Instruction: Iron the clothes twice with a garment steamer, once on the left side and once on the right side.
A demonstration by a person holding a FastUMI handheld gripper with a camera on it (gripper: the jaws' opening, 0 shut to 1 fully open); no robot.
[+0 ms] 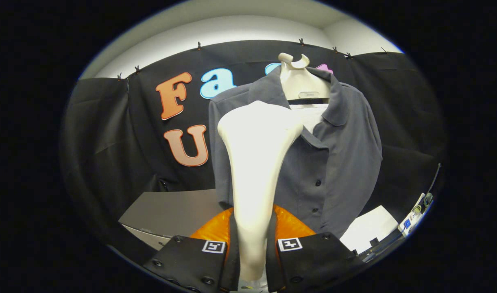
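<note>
Steamer gripped, raised before the hanging shirt.

The fingers (pixel 253 248) pinch the white garment steamer (pixel 256 162) by its handle — its wide head rises just ahead of them, in front of the grey shirt's (pixel 342 162) left half. The shirt hangs beyond on a pale hanger (pixel 299 81); a grey tabletop (pixel 171 211) lies below.

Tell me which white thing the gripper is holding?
The tall white steamer, clamped between the gripper fingers. The other white thing, the hanger, sits inside the grey shirt collar beyond.
</note>
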